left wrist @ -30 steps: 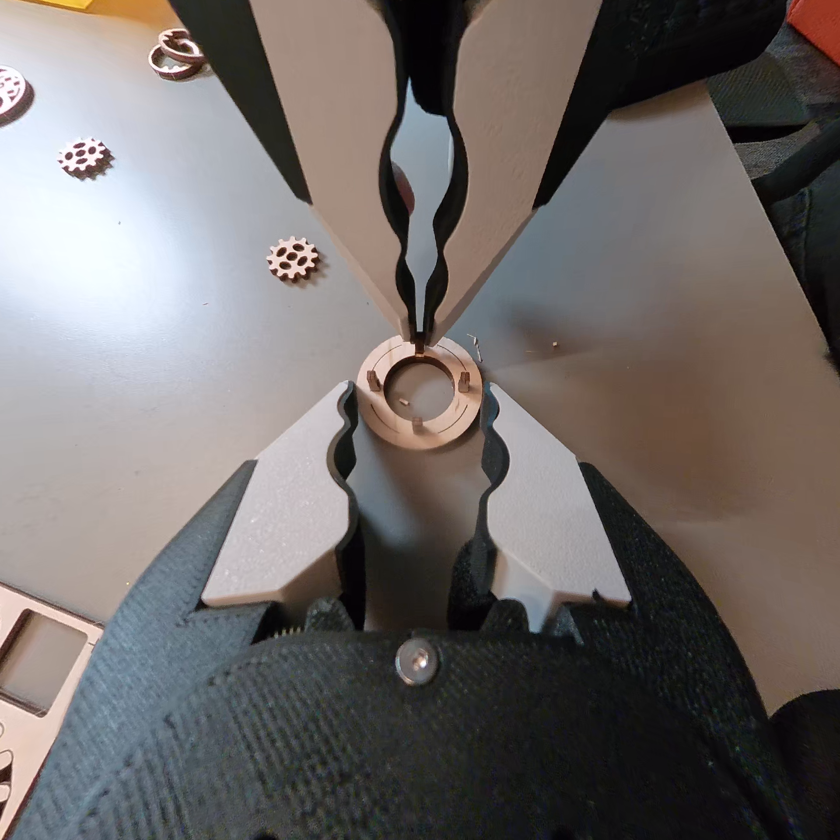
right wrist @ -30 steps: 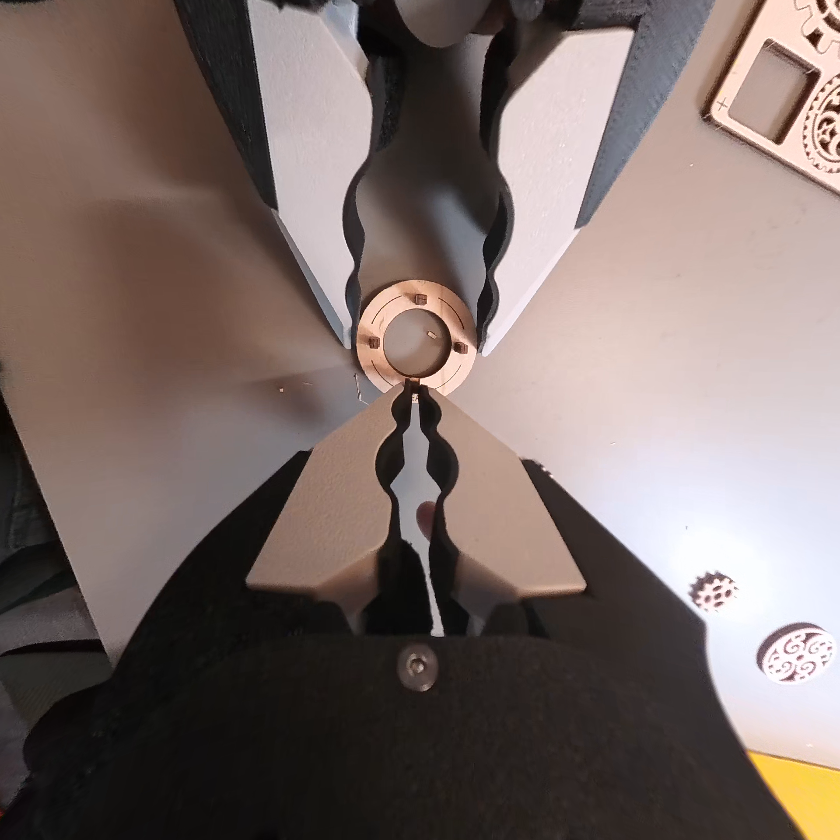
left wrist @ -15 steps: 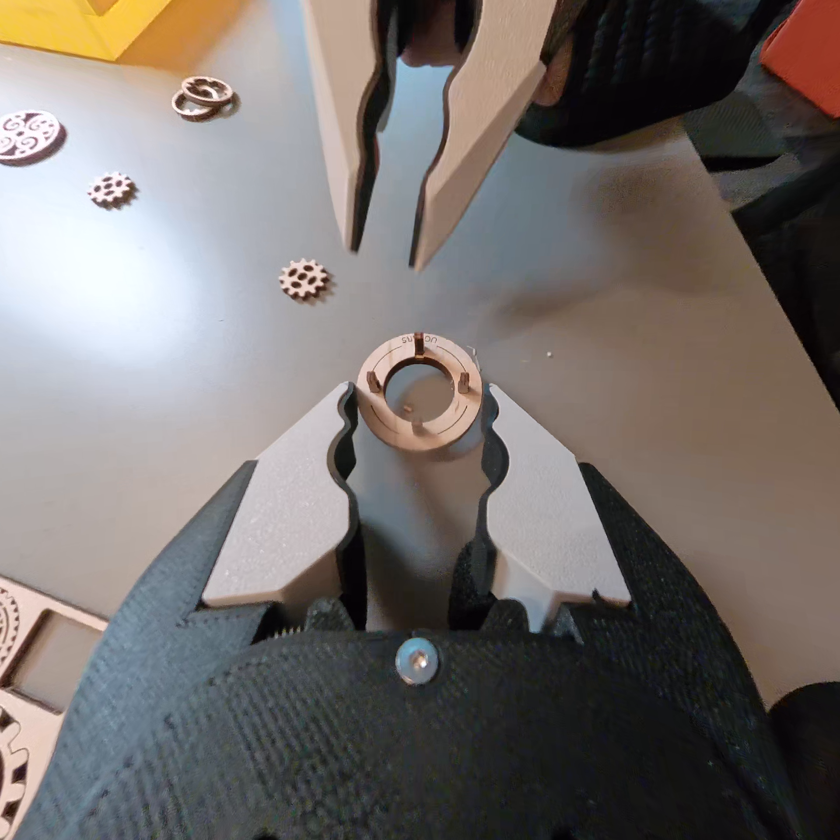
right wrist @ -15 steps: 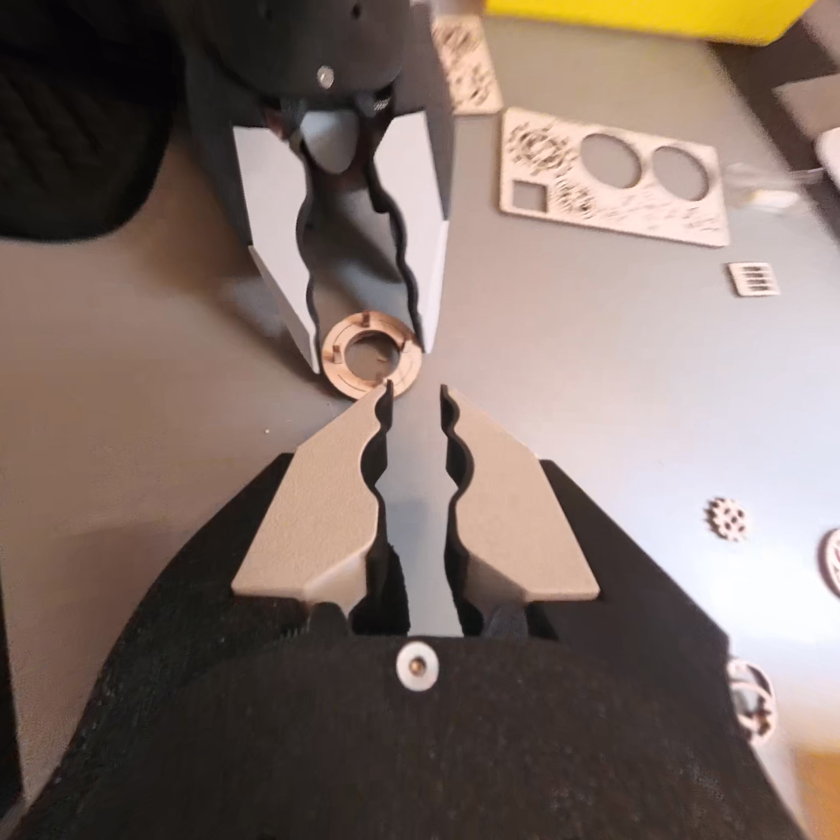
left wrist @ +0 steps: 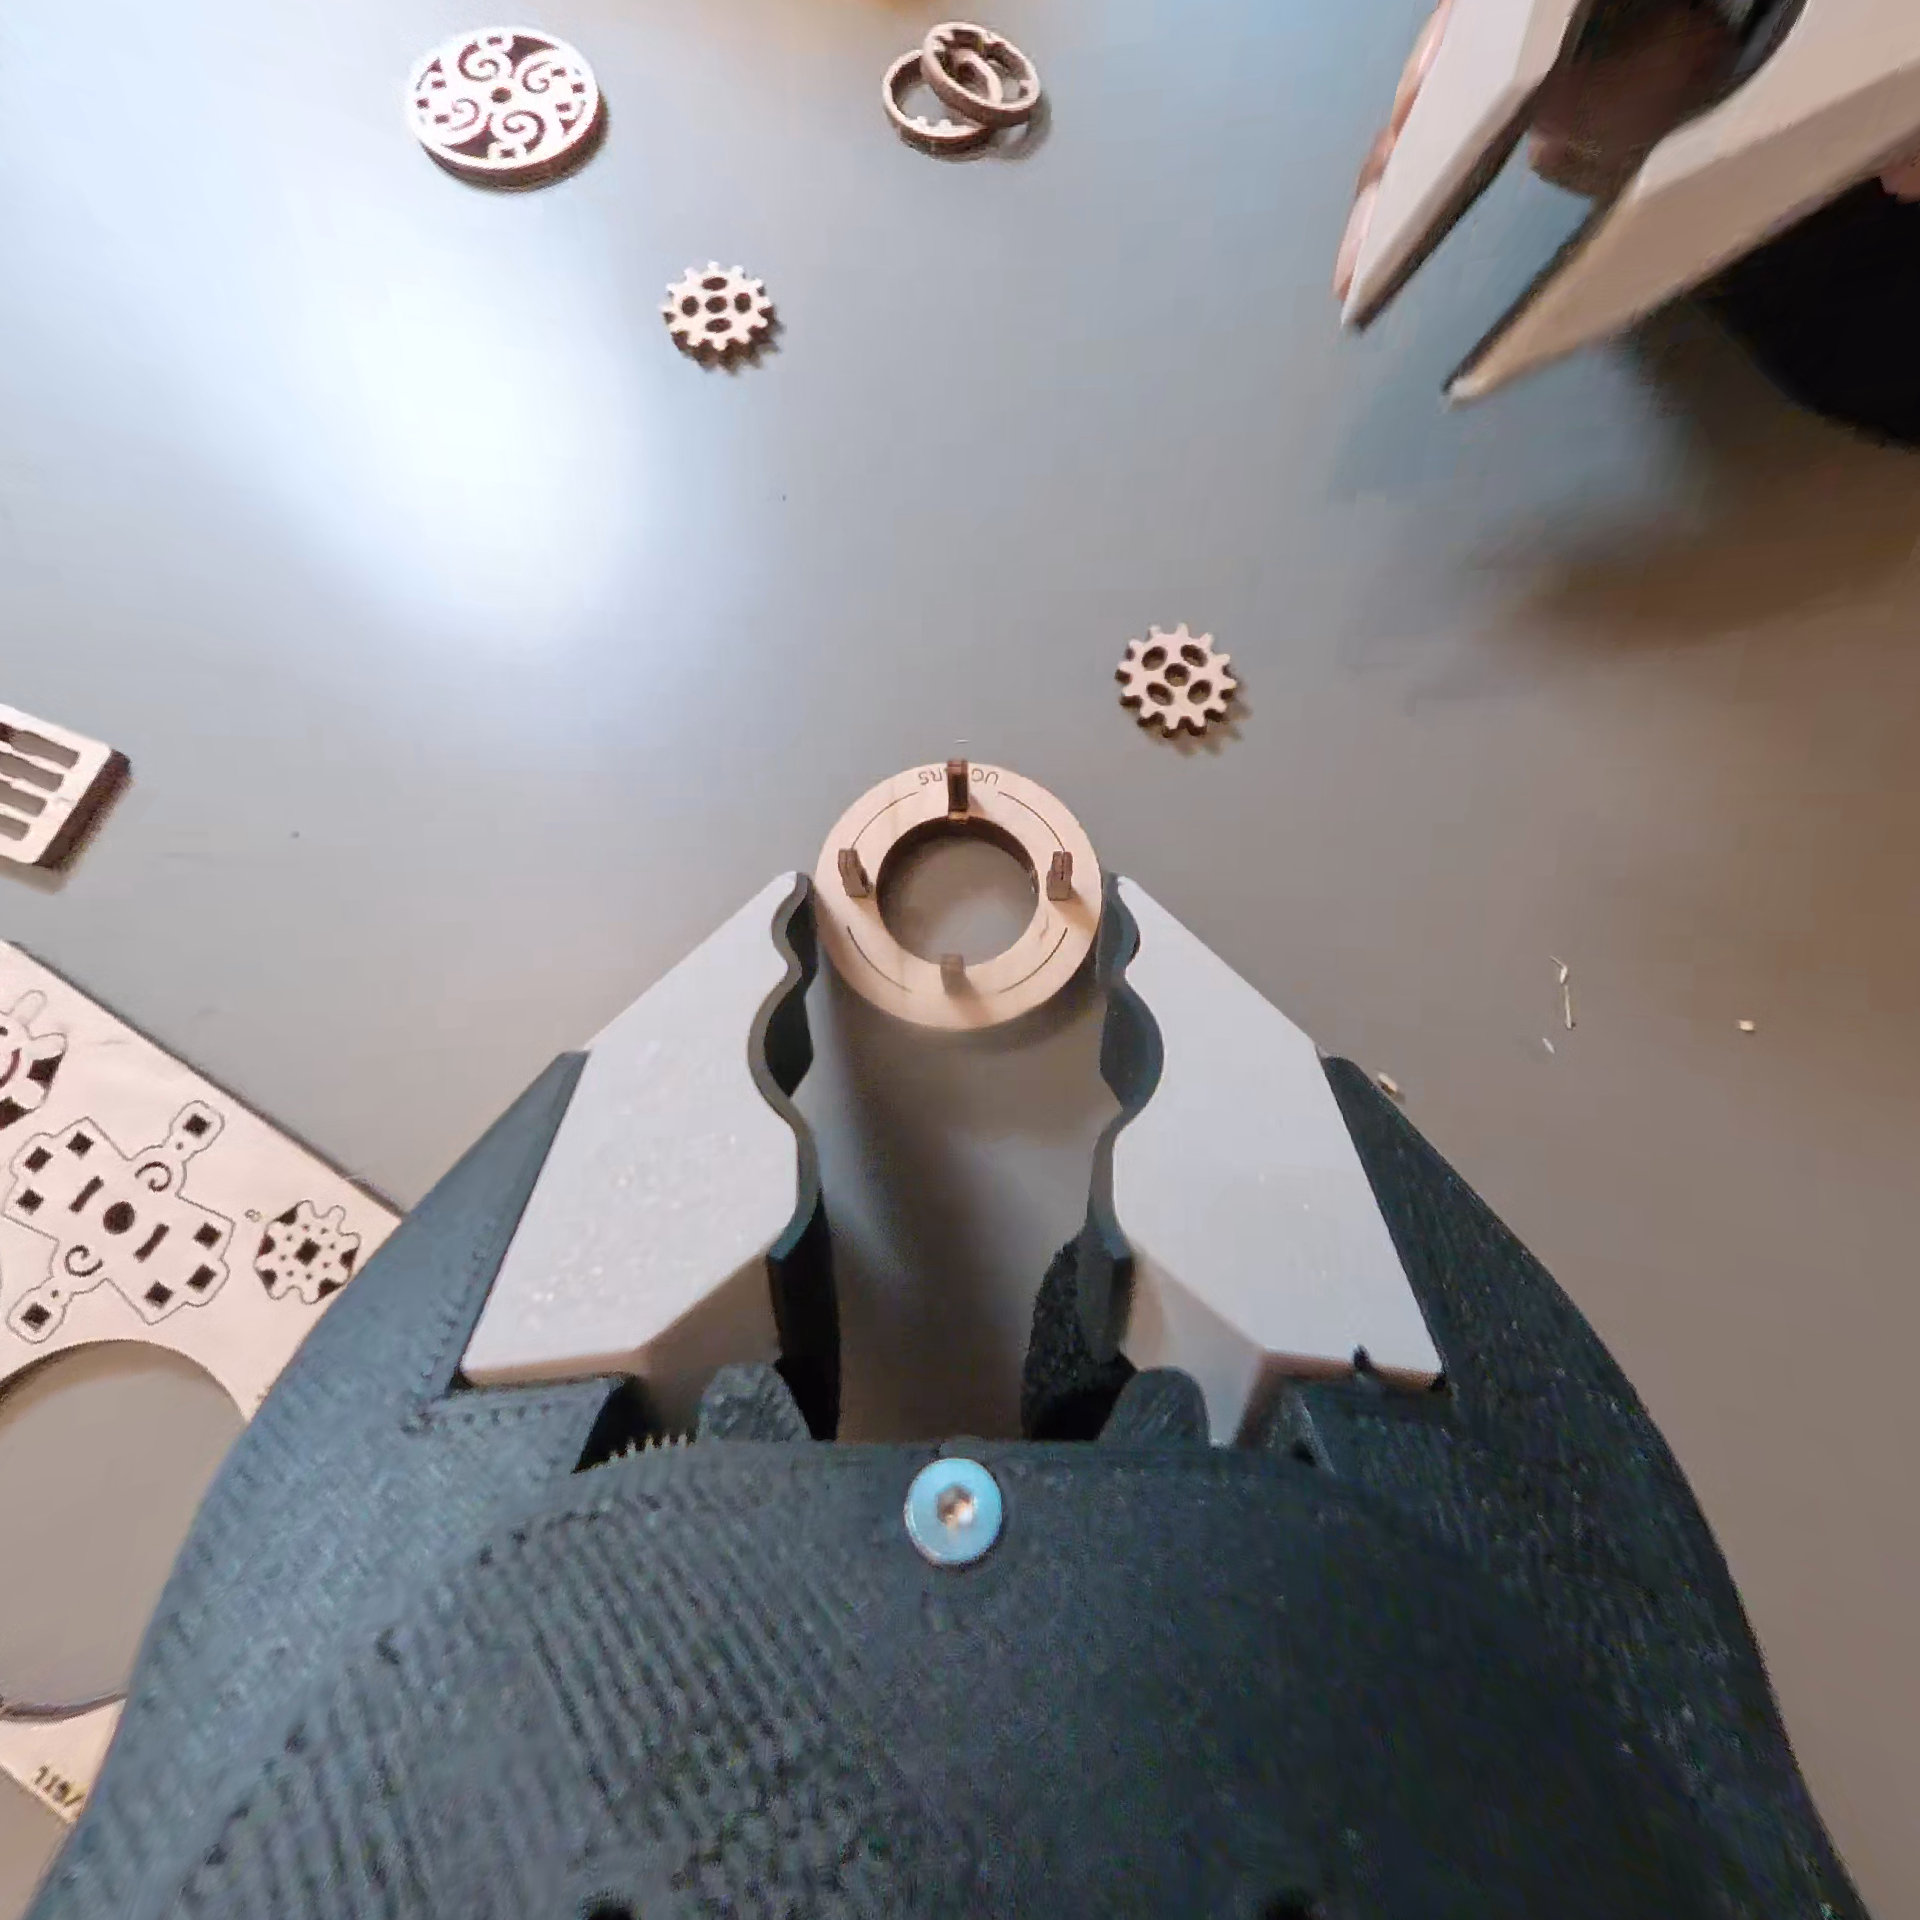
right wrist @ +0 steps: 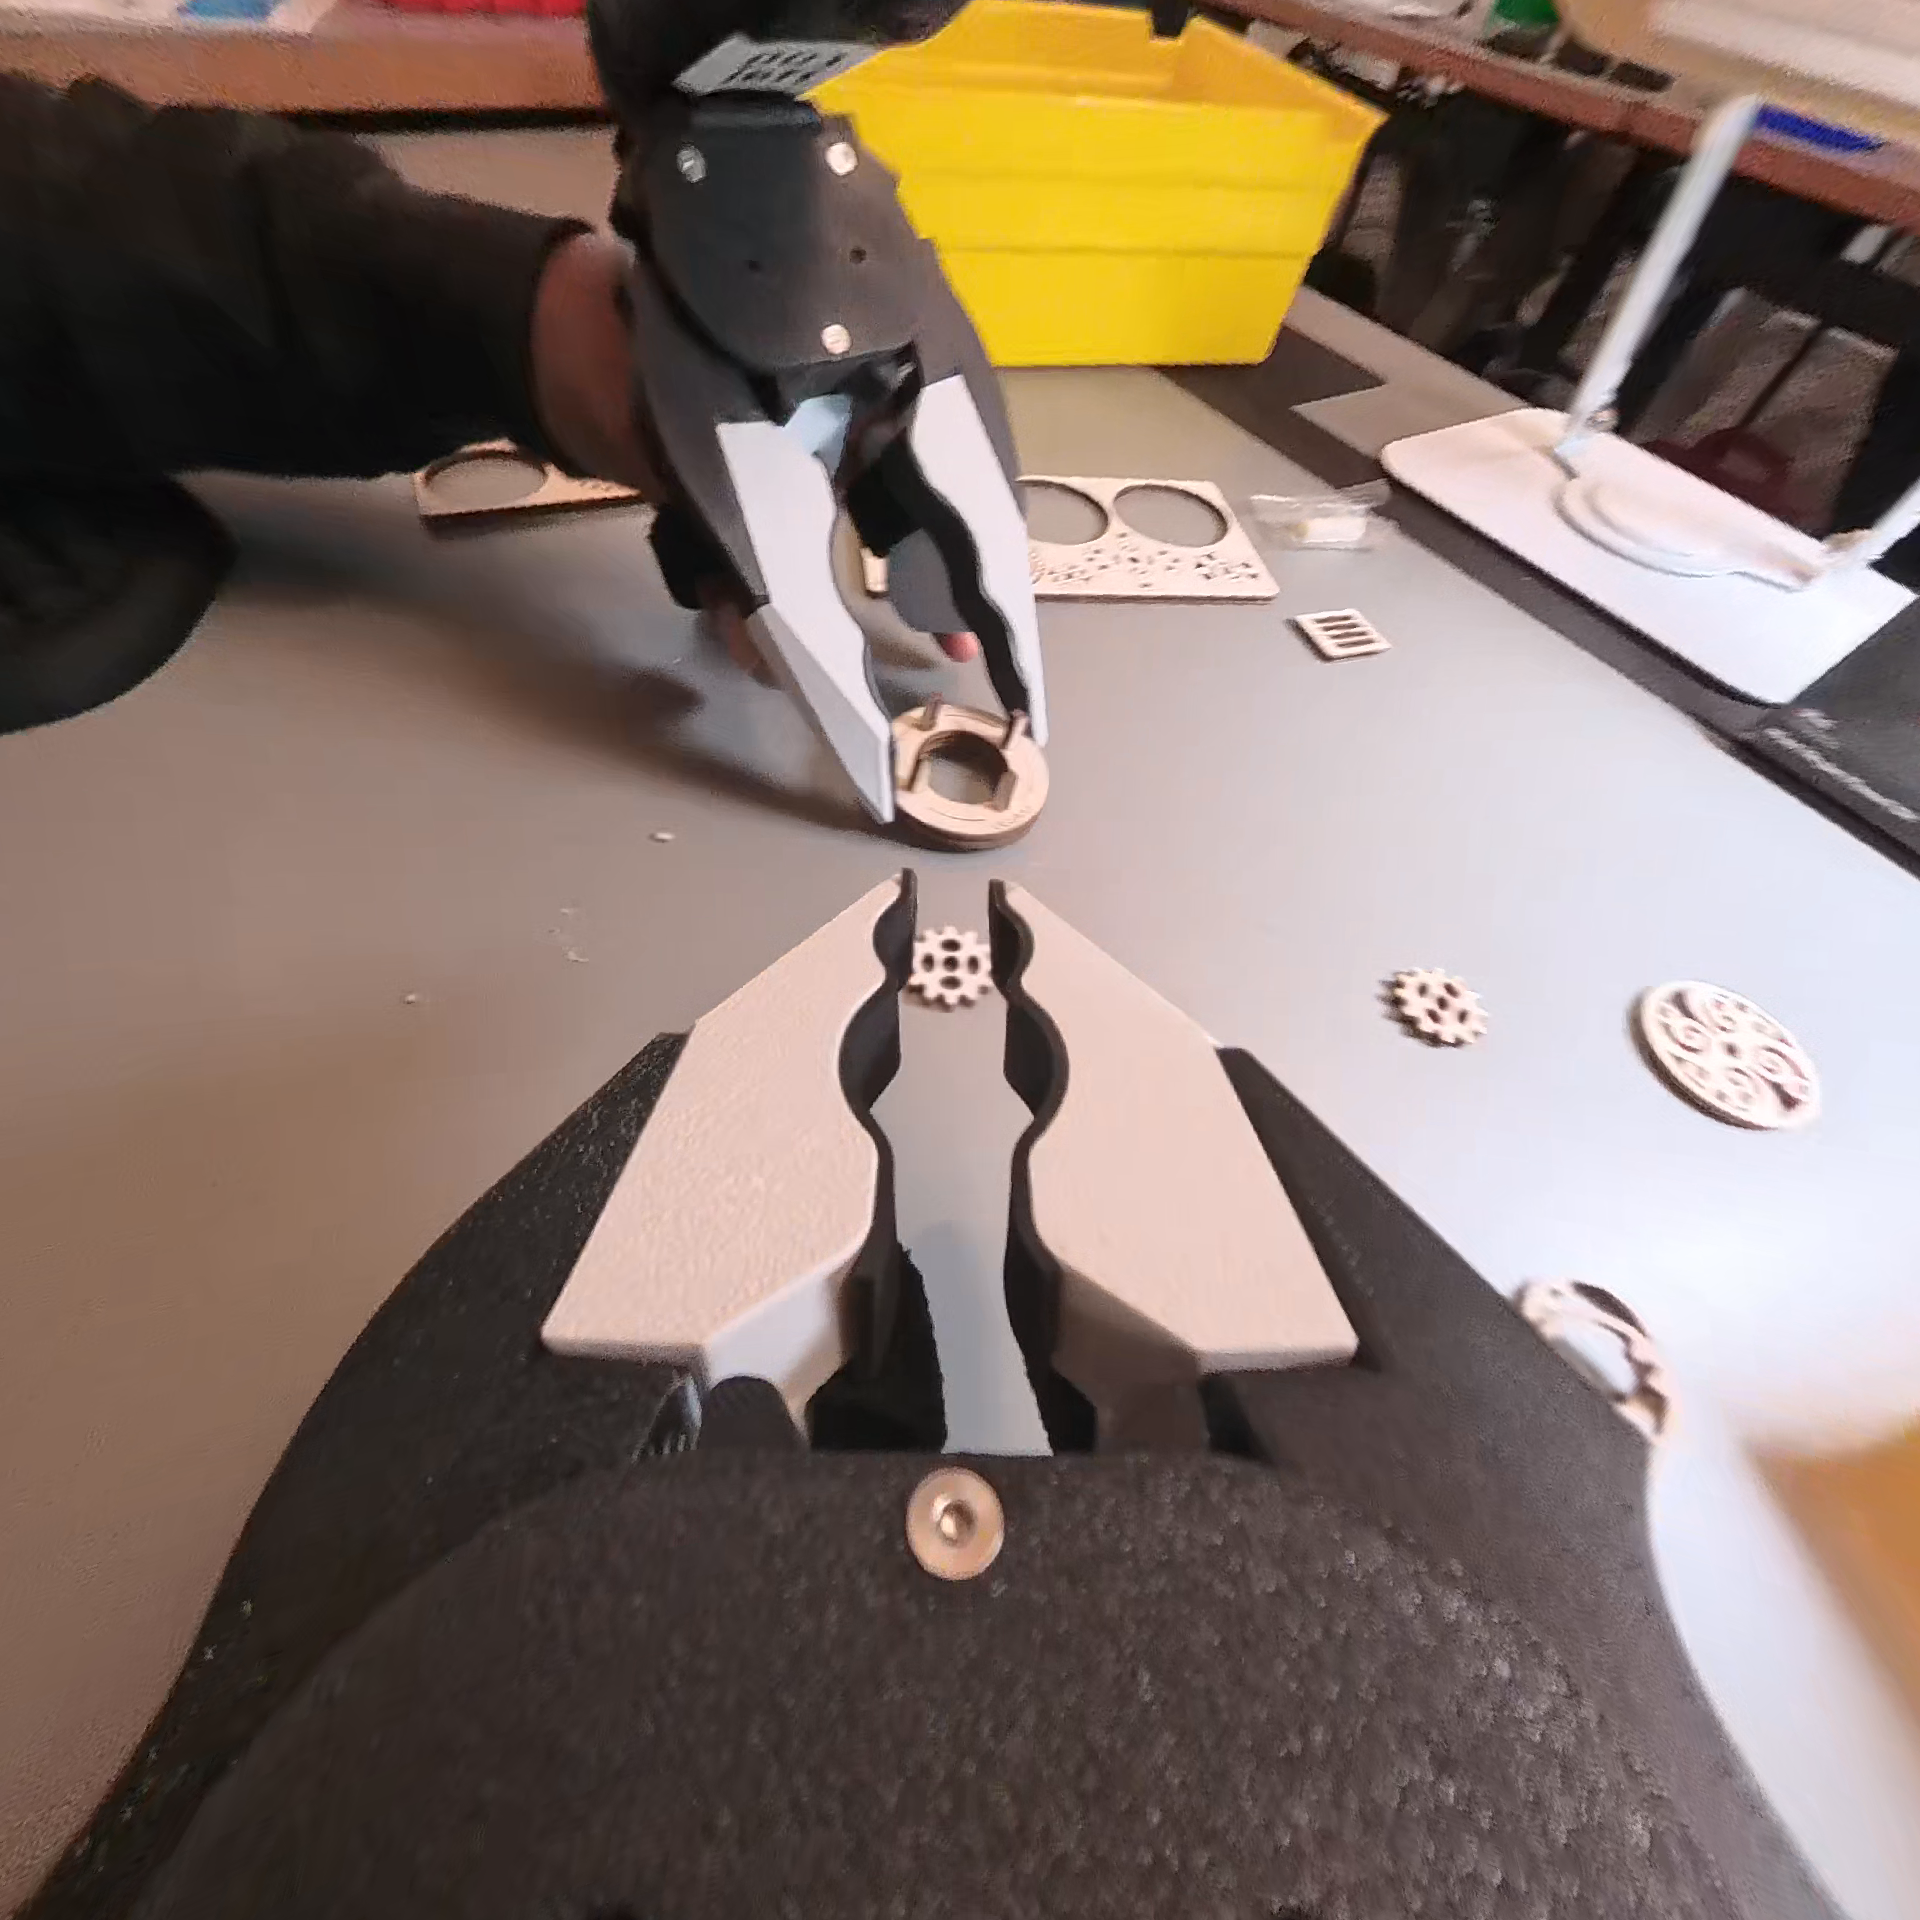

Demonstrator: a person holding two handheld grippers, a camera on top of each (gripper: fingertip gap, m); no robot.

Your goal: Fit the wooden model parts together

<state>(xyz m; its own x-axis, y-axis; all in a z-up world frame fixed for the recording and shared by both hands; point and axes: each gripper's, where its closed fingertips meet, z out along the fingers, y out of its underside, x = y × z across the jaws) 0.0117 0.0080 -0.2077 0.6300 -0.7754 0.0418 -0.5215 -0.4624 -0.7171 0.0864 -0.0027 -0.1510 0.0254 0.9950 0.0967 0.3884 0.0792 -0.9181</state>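
A wooden ring (left wrist: 961, 971) with small upright pegs lies on the grey table. My left gripper (left wrist: 956, 894) is shut on the ring, one finger on each side of it. The right wrist view shows the same ring (right wrist: 971, 805) and left gripper (right wrist: 961, 774) ahead. My right gripper (right wrist: 951, 885) is open and empty, held back from the ring. A small wooden gear (right wrist: 949, 966) on the table shows through the gap between its fingers. In the left wrist view the right gripper (left wrist: 1397, 353) is at the upper right, and that gear (left wrist: 1177, 681) lies just right of the ring.
A second gear (left wrist: 717, 312), a patterned disc (left wrist: 506, 107), loose rings (left wrist: 966, 104), a slotted piece (left wrist: 42, 800) and a cut-out sheet (left wrist: 125, 1247) lie around. A yellow bin (right wrist: 1091, 208), another sheet (right wrist: 1143, 551) and a white stand base (right wrist: 1662, 540) are at the back. The gap from one gripper's tips to the other's is roughly 10 cm. My left gripper's tips are some 15 cm from the slotted piece (left wrist: 42, 800). It is also in sight in the right wrist view (right wrist: 1326, 637).
My right gripper opened from its shut grip at the ring's far edge and drew back. My left gripper shifted sideways, still holding the ring.
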